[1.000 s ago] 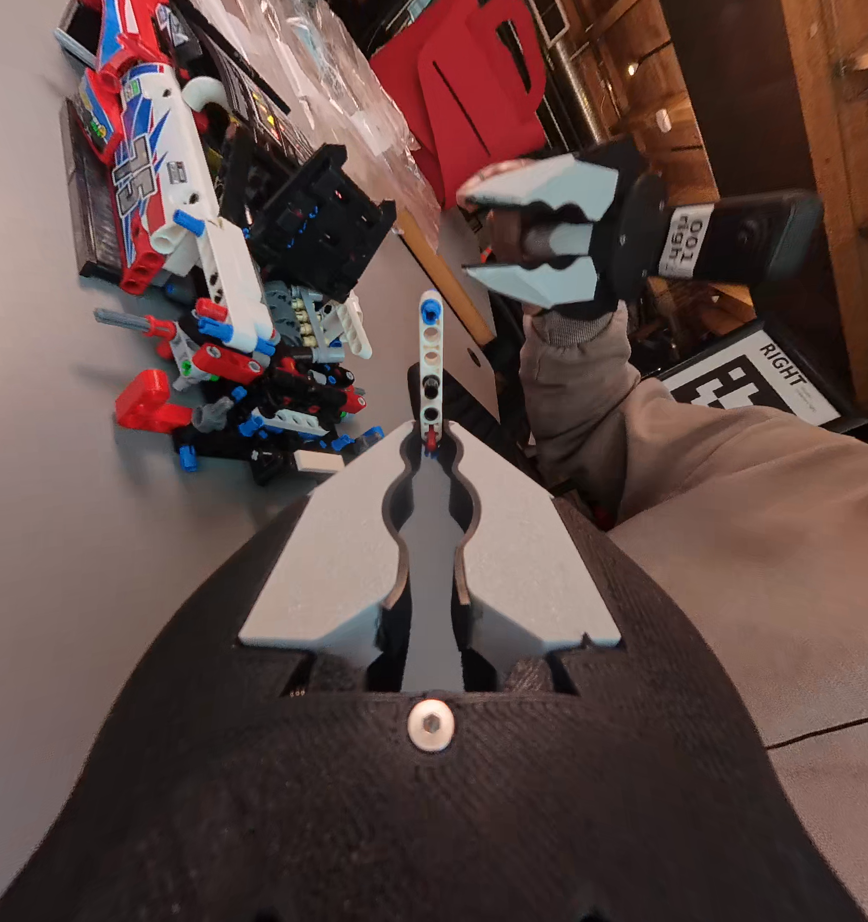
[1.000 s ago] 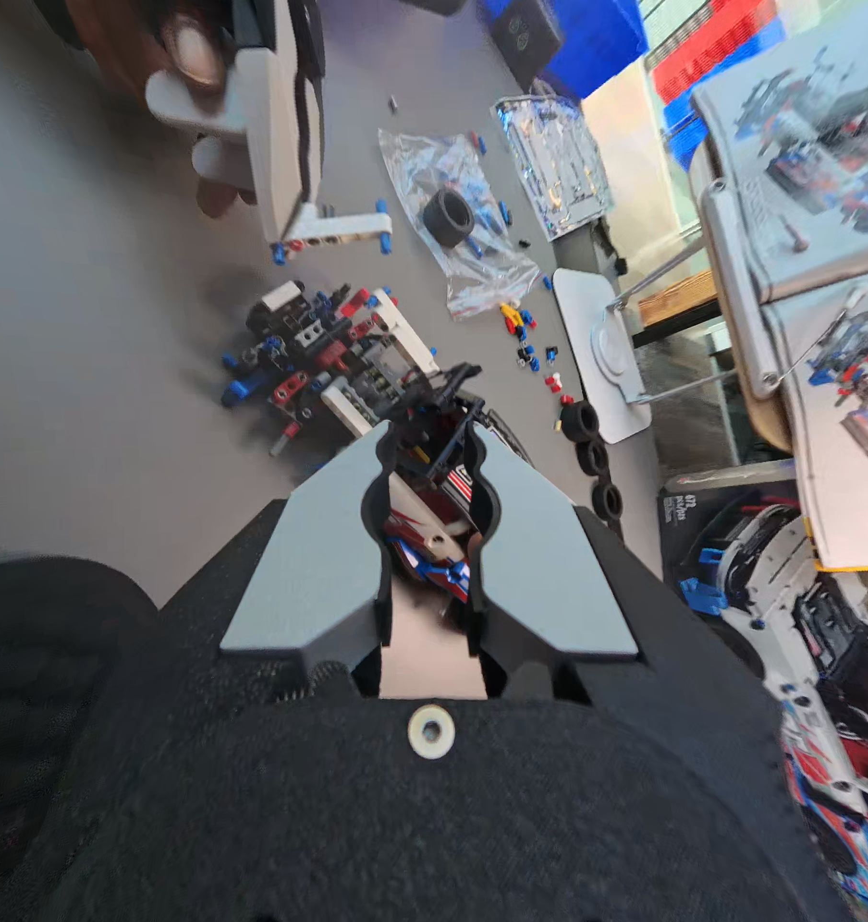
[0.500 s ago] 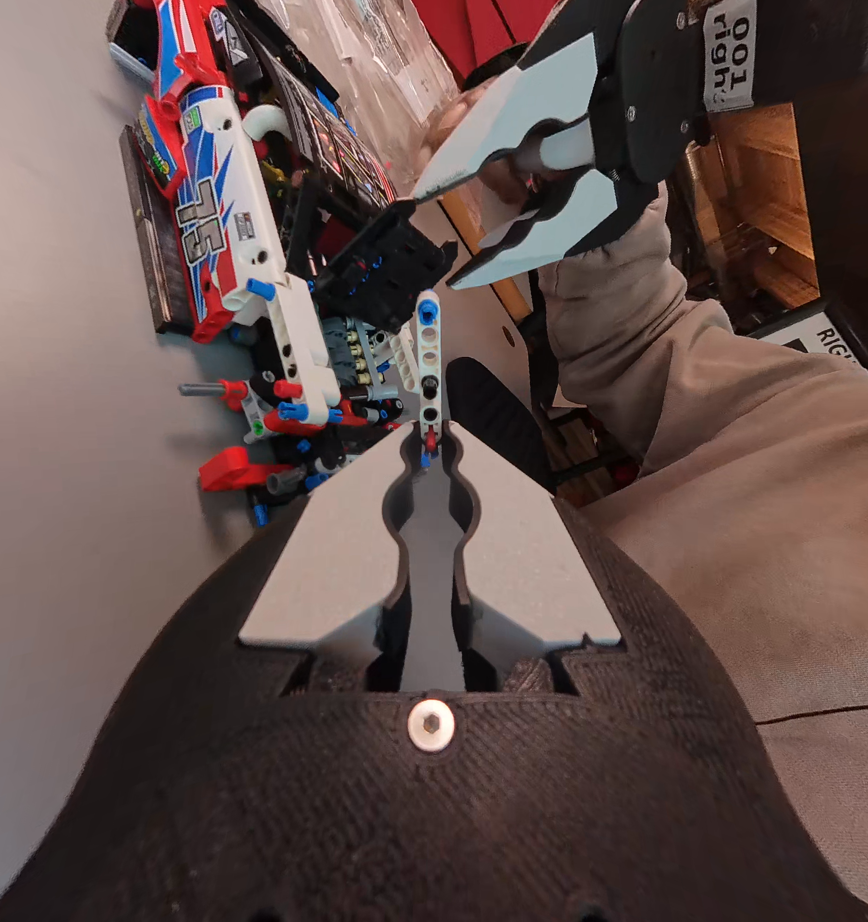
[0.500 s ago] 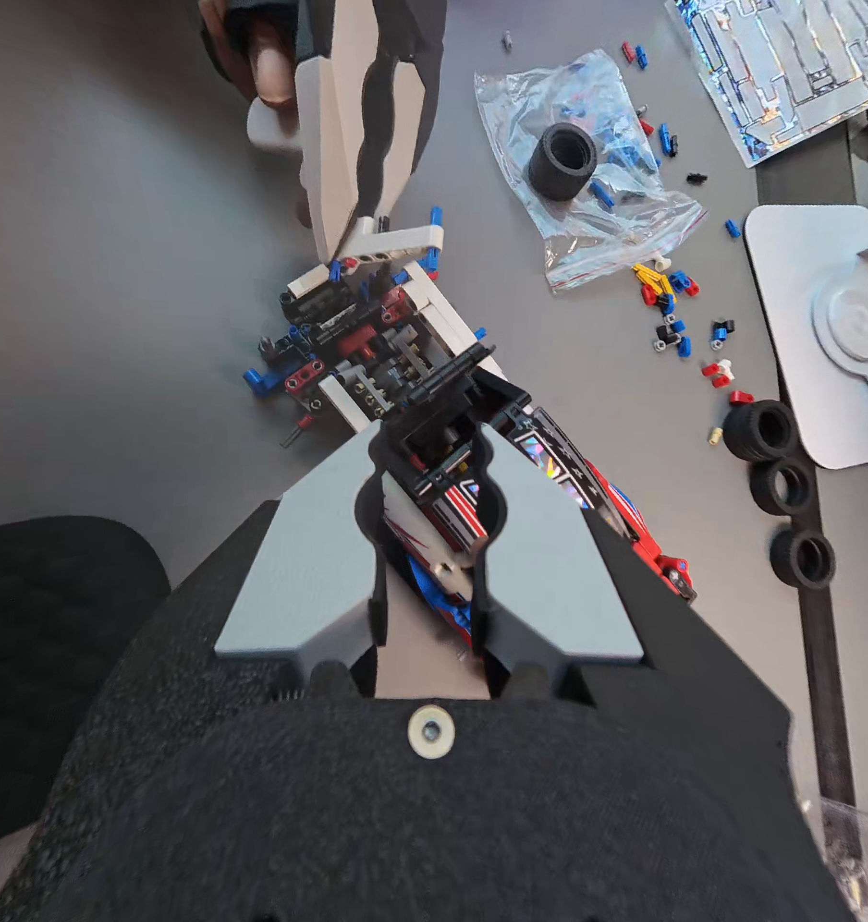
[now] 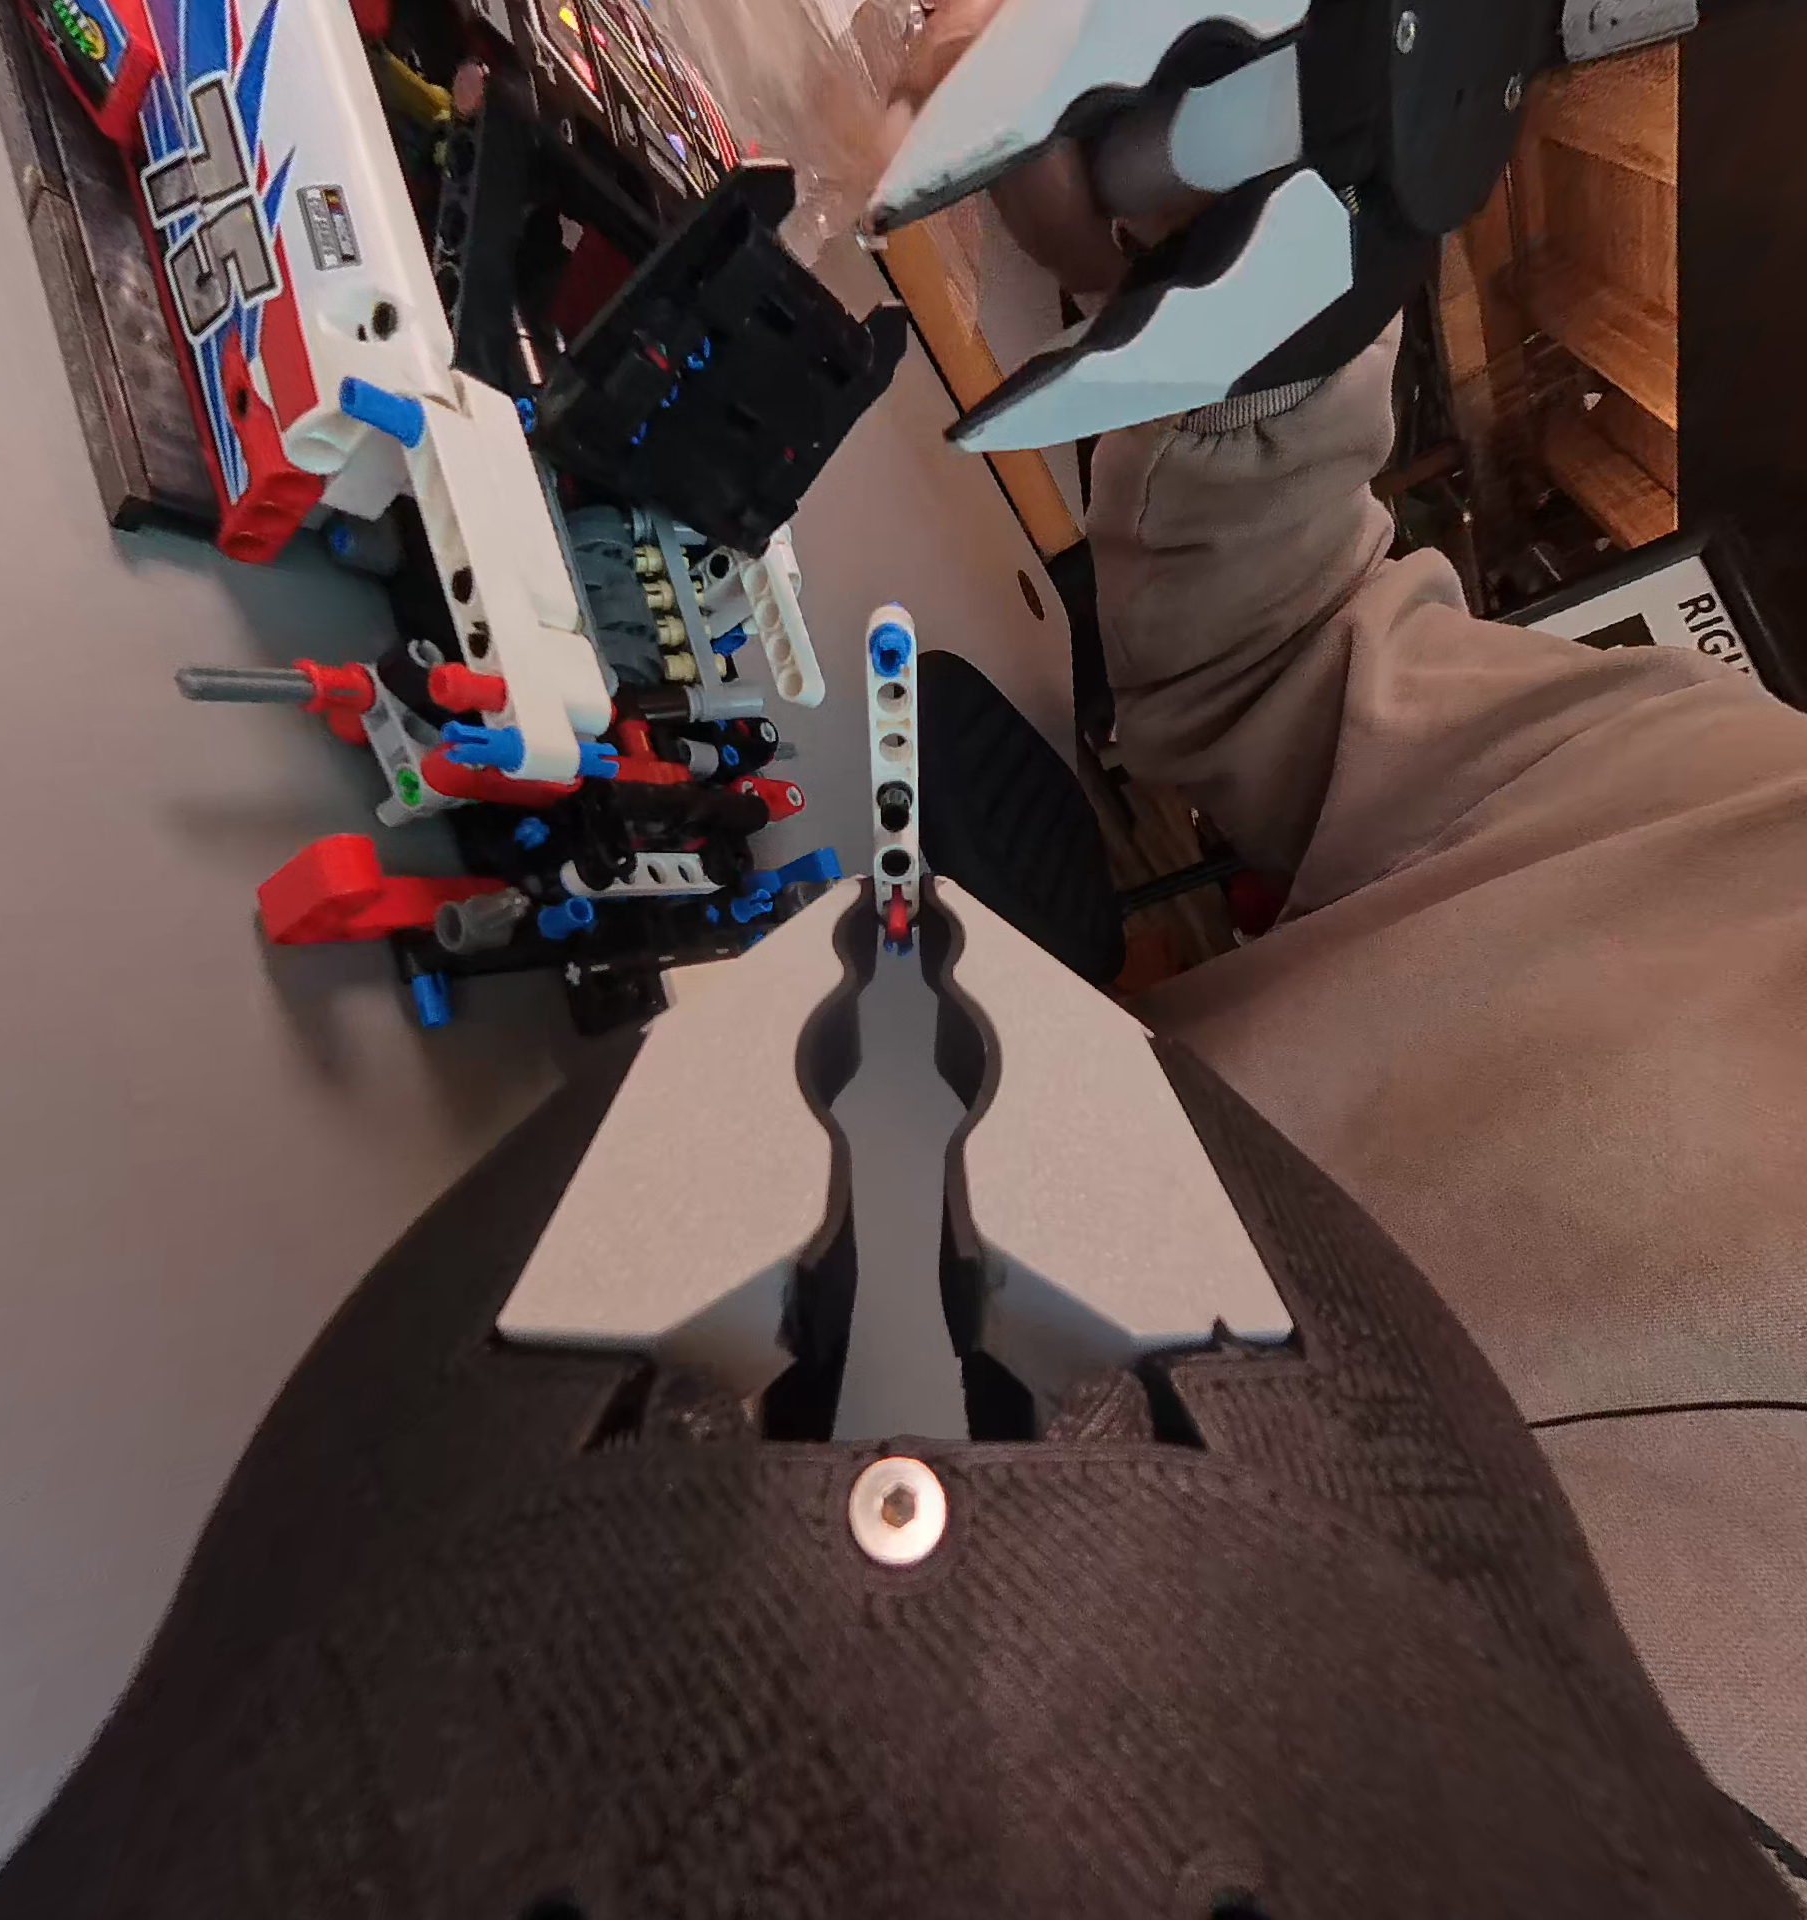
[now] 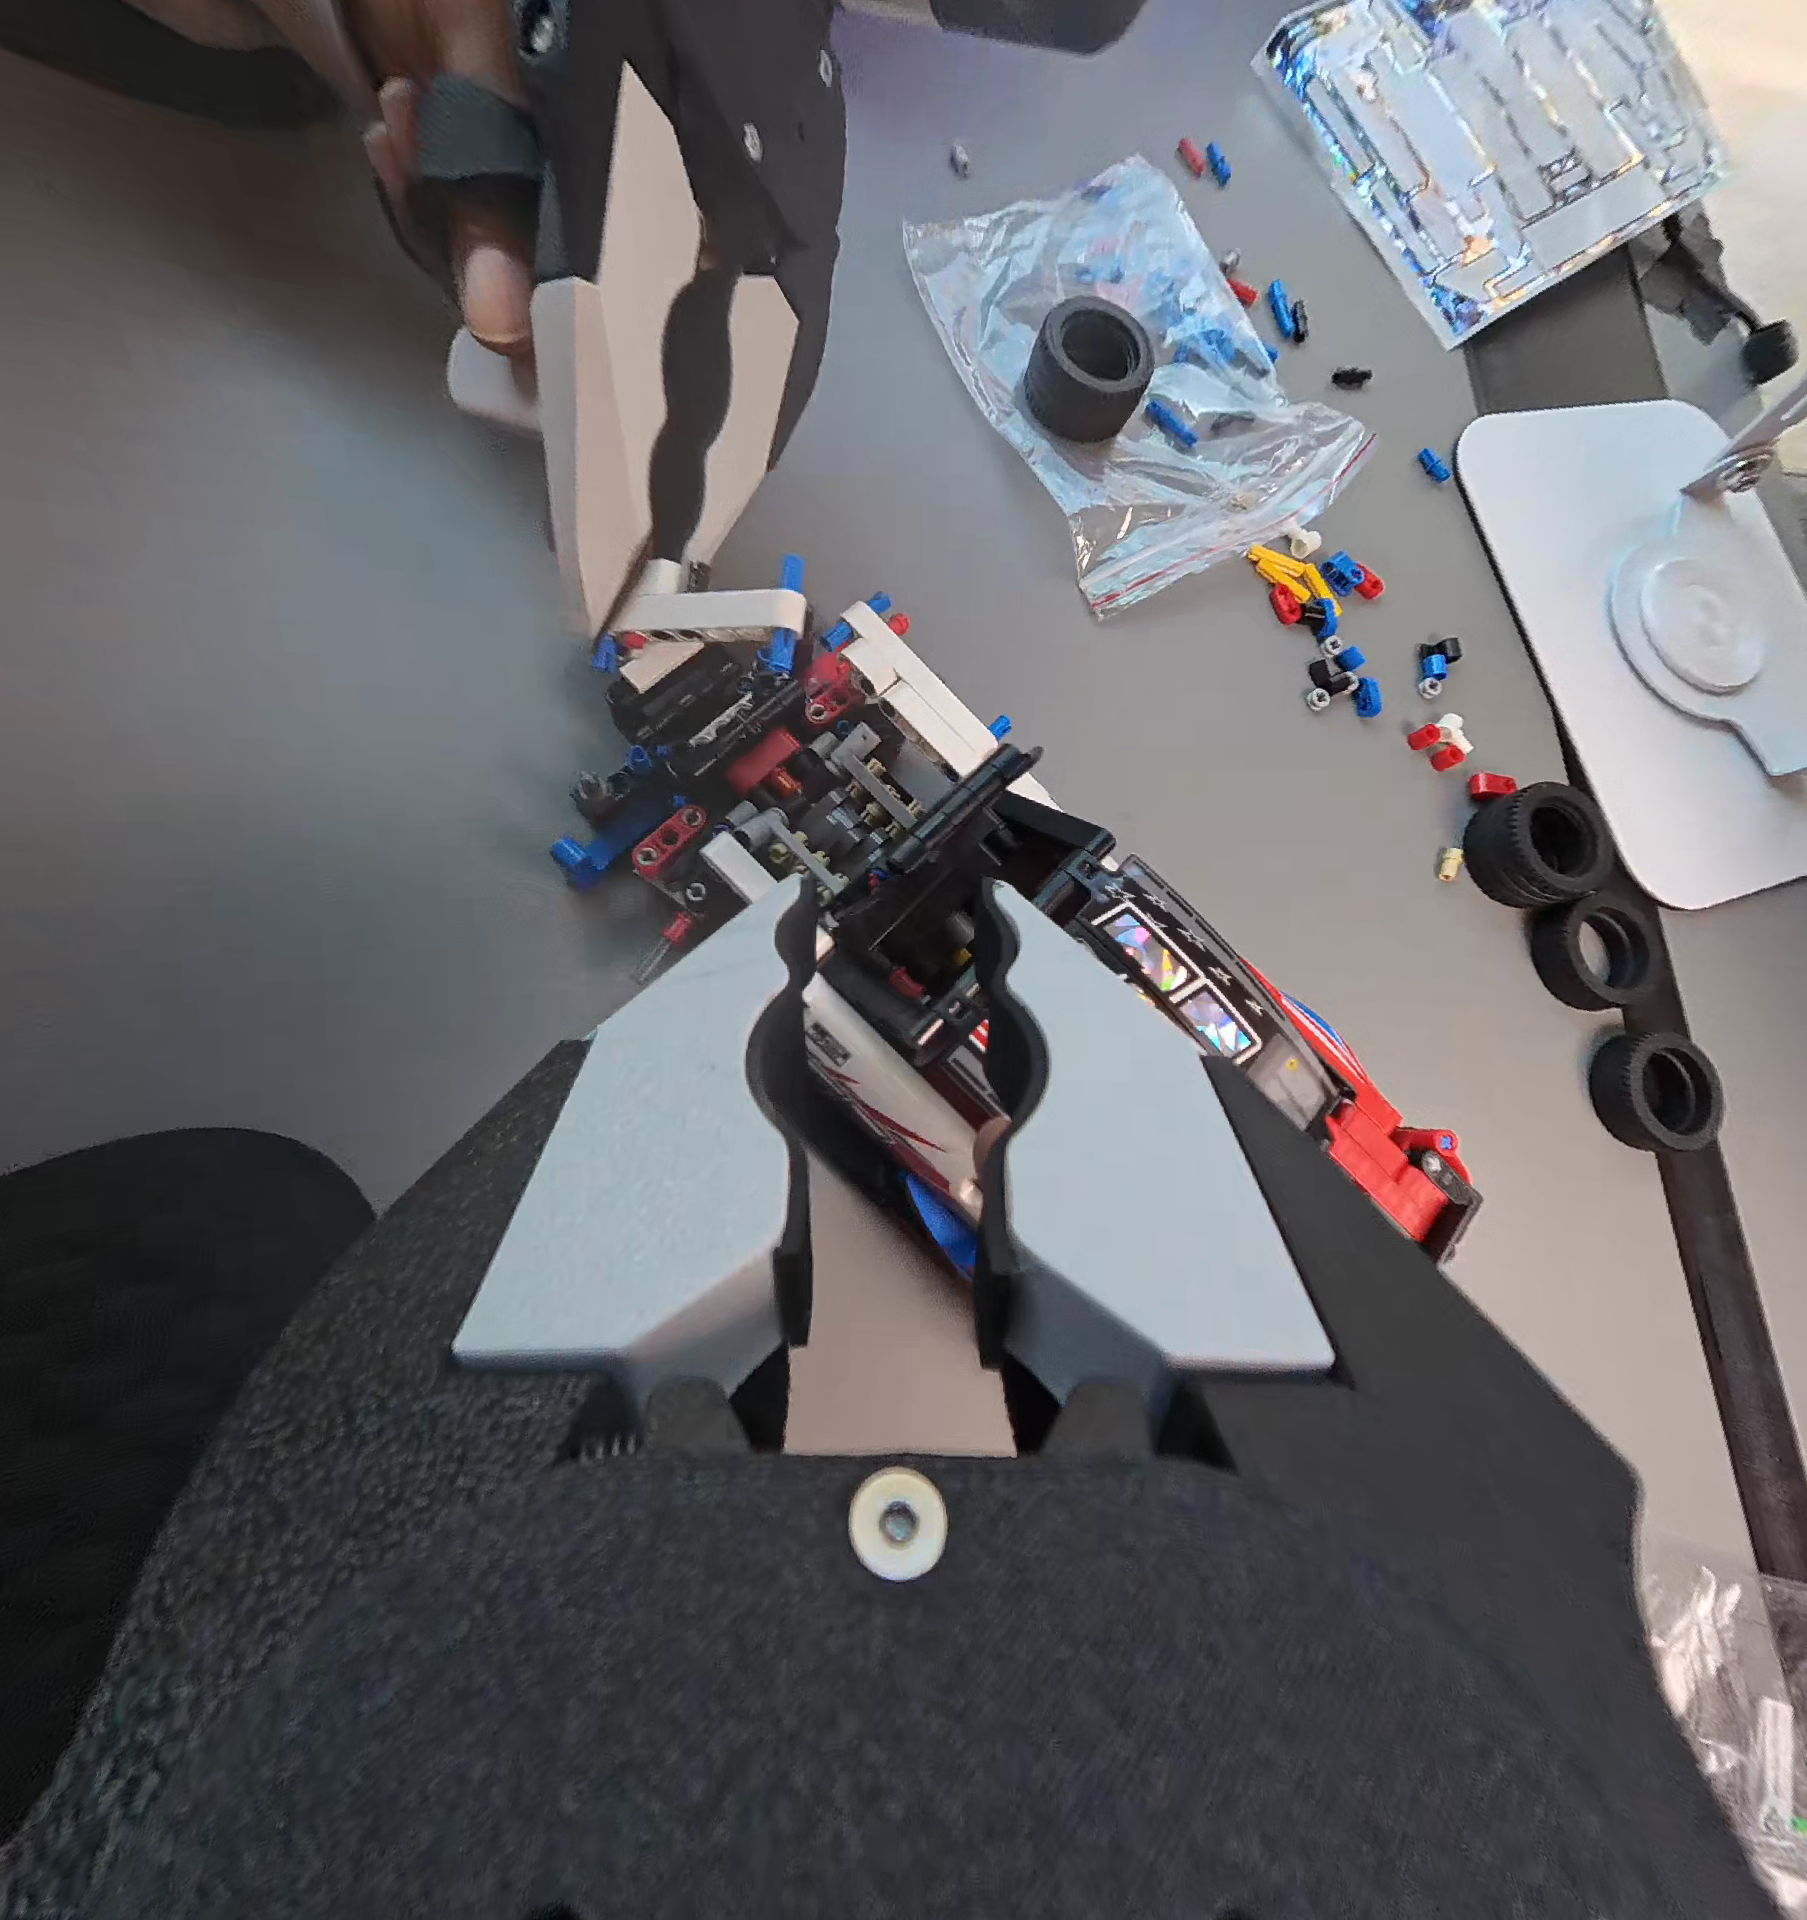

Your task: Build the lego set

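The partly built red, white and blue lego race car (image 6: 992,935) lies on the grey bench (image 6: 255,623), its nose toward the bench's dark right edge. Its white side panel (image 5: 255,239) bears printed numerals and small sponsor-style stickers. The left gripper (image 5: 894,883) is clamped on one end of a white lego beam with holes and a blue pin (image 5: 892,748), held just beside the car's open rear end; whether the beam touches it cannot be told. The right gripper (image 6: 894,914) hangs over the car's black hinged cover (image 6: 940,842) with its fingers (image 6: 670,1122) spread apart, holding nothing, and hides the car's middle.

A clear plastic bag with a black tyre (image 6: 1117,384) lies near the bench's far edge, with loose small pins (image 6: 1325,623) nearer. Three black tyres (image 6: 1595,935) line the right edge beside a white stand base (image 6: 1605,623). A shiny sticker sheet (image 6: 1481,156) is cut off at the far right corner. The bench's left part is bare.
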`<state>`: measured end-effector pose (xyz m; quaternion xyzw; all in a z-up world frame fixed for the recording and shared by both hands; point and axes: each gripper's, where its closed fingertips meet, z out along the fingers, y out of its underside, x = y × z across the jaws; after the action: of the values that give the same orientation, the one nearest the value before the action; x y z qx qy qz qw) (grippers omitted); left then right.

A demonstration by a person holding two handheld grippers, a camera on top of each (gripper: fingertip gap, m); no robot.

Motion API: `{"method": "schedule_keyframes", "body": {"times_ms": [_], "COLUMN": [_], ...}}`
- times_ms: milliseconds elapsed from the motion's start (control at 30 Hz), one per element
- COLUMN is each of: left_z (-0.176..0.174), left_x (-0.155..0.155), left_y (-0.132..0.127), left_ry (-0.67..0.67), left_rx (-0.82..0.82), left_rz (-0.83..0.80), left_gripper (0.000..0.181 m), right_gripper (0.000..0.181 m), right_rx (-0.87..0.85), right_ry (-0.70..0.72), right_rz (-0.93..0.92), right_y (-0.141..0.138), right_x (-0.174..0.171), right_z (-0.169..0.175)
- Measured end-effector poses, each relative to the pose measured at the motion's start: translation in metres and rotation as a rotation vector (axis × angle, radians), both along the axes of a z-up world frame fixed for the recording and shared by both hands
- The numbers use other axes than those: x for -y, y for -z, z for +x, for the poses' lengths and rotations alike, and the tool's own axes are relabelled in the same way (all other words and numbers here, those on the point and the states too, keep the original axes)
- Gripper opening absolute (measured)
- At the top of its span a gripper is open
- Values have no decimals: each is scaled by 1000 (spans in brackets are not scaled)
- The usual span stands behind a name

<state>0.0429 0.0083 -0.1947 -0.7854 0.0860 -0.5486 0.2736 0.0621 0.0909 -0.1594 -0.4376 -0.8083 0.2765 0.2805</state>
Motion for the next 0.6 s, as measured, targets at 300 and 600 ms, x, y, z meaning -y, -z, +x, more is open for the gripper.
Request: {"method": "schedule_keyframes", "body": {"times_ms": [300, 600], "left_z": [-20, -38], "left_x": [-20, 5], "left_y": [-13, -28], "left_ry": [-142, -170], "left_rx": [66, 69], "left_rz": [80, 140], "left_gripper": [5, 5], "right_gripper": [53, 52], "right_rx": [-163, -470], "right_ry": [697, 1153], "right_rz": [-276, -561], "right_y": [16, 8], "right_x": [-2, -34], "right_z": [19, 25]}}
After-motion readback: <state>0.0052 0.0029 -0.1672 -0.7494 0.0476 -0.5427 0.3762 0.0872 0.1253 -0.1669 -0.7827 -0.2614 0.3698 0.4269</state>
